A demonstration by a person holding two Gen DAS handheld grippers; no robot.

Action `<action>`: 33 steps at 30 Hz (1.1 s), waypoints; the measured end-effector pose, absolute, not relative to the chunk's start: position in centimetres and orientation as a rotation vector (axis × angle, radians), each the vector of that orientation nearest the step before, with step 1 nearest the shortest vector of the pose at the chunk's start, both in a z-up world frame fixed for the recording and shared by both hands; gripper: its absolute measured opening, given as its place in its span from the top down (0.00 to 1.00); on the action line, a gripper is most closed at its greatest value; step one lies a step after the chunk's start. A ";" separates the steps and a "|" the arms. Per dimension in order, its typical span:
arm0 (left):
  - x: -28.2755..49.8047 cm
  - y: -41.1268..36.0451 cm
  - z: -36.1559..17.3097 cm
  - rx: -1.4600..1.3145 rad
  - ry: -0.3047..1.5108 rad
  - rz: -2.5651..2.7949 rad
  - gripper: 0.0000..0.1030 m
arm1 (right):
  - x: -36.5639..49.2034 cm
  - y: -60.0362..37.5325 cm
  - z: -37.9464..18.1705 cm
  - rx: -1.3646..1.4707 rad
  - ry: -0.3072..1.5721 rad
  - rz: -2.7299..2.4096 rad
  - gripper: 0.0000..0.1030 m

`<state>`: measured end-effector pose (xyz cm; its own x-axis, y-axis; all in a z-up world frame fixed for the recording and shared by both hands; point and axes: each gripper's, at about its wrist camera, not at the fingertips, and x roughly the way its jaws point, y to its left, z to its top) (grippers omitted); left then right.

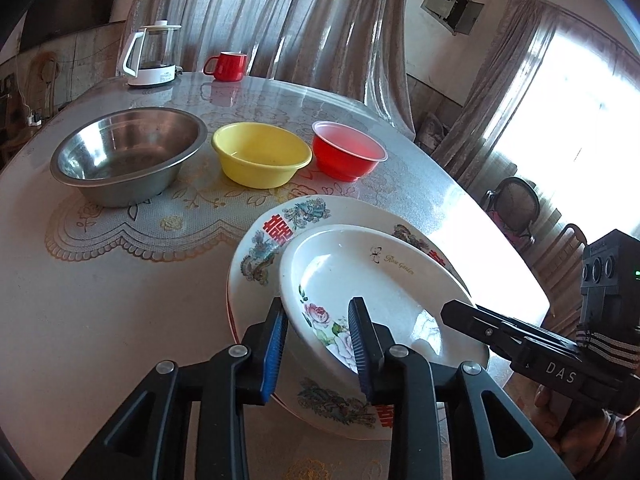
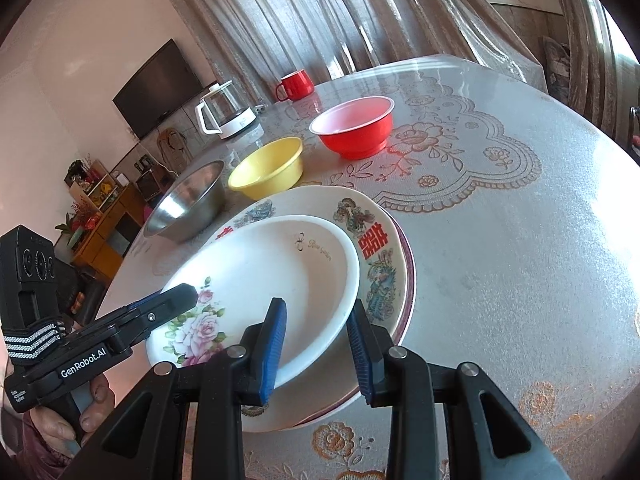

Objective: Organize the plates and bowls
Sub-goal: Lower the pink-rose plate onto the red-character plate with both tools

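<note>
white rose plate (image 1: 360,280) sat on the dragon plate (image 1: 264,248); left gripper (image 1: 318,346) and right gripper (image 2: 316,350) straddled its rim, pads slack — you needed to back both out level.

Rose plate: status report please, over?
Left gripper open astride rose plate rim; right gripper astride too, grip unclear. Rests on patterned plate. Nothing in the way.

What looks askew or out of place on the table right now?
The white rose-printed plate sits off-centre on the larger patterned plate, its near rim apparently tilted up between both grippers' blue fingers. The steel, yellow and red bowls stand upright, unstacked; nothing spilled.
</note>
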<state>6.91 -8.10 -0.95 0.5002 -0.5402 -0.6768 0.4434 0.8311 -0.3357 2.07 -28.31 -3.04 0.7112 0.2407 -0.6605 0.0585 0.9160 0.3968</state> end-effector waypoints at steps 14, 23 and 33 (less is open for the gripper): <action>6.8 -8.3 -0.6 -0.127 0.849 -0.597 0.63 | 2.3 -28.0 -3.0 0.413 0.782 0.102 0.63; 6.6 -8.0 -0.3 -0.139 0.844 -0.601 0.59 | 2.0 -27.5 -2.5 0.374 0.761 0.115 0.63; 5.2 -9.1 0.8 -0.080 0.789 -0.632 0.59 | 2.3 -26.6 -2.6 0.356 0.768 0.139 0.65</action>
<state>5.22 -9.12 0.79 0.5316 -0.5579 -0.6373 0.5003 0.8139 -0.2952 2.30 -26.62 -2.56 0.7136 0.2515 -0.6538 0.0058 0.9312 0.3645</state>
